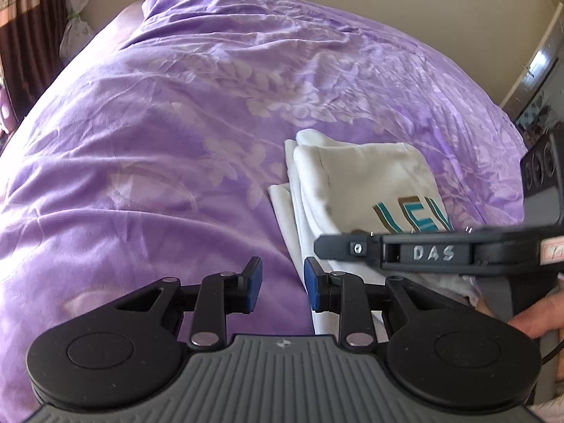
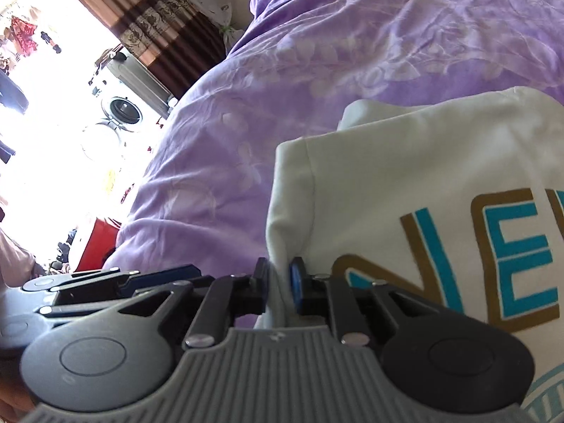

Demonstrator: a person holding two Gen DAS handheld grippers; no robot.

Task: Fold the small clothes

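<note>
A white T-shirt [image 1: 356, 183] with teal and gold letters lies folded on the purple bedspread [image 1: 176, 123], at the right. My left gripper [image 1: 283, 282] is open and empty, its right pad just at the shirt's left edge. My right gripper [image 2: 278, 285] is shut on the shirt's [image 2: 405, 162] left edge near a seam; cloth runs between its pads. The right gripper also shows in the left wrist view [image 1: 320, 245] as a black bar across the shirt.
The bedspread [image 2: 335, 53] covers the whole bed. Brown curtains [image 2: 162, 17], a bright window and a washing machine [image 2: 123, 109] stand beyond the bed's left side. A red object [image 2: 95, 243] sits low by the bed. A dark device [image 1: 543, 183] is at the right edge.
</note>
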